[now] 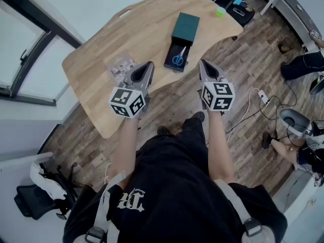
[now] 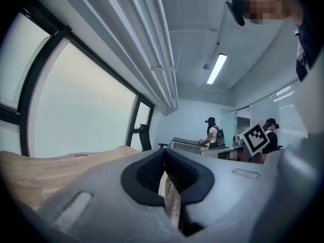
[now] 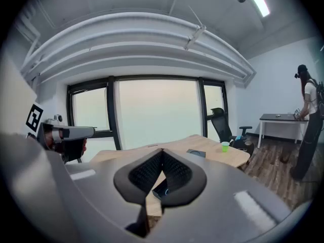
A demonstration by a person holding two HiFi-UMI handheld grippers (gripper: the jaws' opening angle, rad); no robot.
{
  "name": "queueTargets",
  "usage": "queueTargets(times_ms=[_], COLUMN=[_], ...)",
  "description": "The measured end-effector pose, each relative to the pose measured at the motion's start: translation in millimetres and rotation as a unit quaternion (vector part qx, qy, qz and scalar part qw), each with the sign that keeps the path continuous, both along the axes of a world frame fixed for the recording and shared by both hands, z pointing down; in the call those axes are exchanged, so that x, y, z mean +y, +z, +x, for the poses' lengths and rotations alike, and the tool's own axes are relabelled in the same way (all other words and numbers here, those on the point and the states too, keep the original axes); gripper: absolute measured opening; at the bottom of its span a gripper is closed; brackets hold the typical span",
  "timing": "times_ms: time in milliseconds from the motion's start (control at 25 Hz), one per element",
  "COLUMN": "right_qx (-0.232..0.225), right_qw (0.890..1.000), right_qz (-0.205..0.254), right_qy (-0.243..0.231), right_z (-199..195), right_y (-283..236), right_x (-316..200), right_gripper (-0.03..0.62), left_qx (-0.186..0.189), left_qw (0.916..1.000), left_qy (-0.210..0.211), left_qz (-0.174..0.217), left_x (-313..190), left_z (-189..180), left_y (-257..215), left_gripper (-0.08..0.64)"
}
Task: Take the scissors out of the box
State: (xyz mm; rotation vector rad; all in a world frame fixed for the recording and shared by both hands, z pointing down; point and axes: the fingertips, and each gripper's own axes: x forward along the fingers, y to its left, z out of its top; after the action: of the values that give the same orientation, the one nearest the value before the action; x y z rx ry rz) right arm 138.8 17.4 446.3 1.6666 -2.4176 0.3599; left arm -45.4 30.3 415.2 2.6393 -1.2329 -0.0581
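Scissors [image 1: 178, 56] in open box [image 1: 186, 25], ahead between left claw [image 1: 149, 65] and right claw [image 1: 203, 63], untouched; both claws closed, empty.

Box [image 1: 186, 27] is lying on the table [image 1: 96, 54] ahead of you | scissors [image 1: 178, 56] are lying in its near, open part | packet [image 1: 121, 67] is sitting left of the box, beside your left gripper [image 1: 150, 65] | cup [image 1: 220, 12] is standing behind the box, far right | your right gripper [image 1: 202, 63] is hovering near the box's right.
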Motion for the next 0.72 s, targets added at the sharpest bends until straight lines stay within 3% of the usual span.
queueTargets(times_ms=[720], right_qx=[-0.005], right_qw=[1.0], right_qz=[-0.006], right_qy=[0.02], right_z=[3.9], right_y=[3.8], right_x=[15.3], right_gripper=[0.005], left_qx=[0.001], left_qw=[0.9999], left_qy=[0.012], left_qz=[0.001], left_x=[13.3], left_z=[-2.7], left_y=[0.7], left_gripper=[0.002])
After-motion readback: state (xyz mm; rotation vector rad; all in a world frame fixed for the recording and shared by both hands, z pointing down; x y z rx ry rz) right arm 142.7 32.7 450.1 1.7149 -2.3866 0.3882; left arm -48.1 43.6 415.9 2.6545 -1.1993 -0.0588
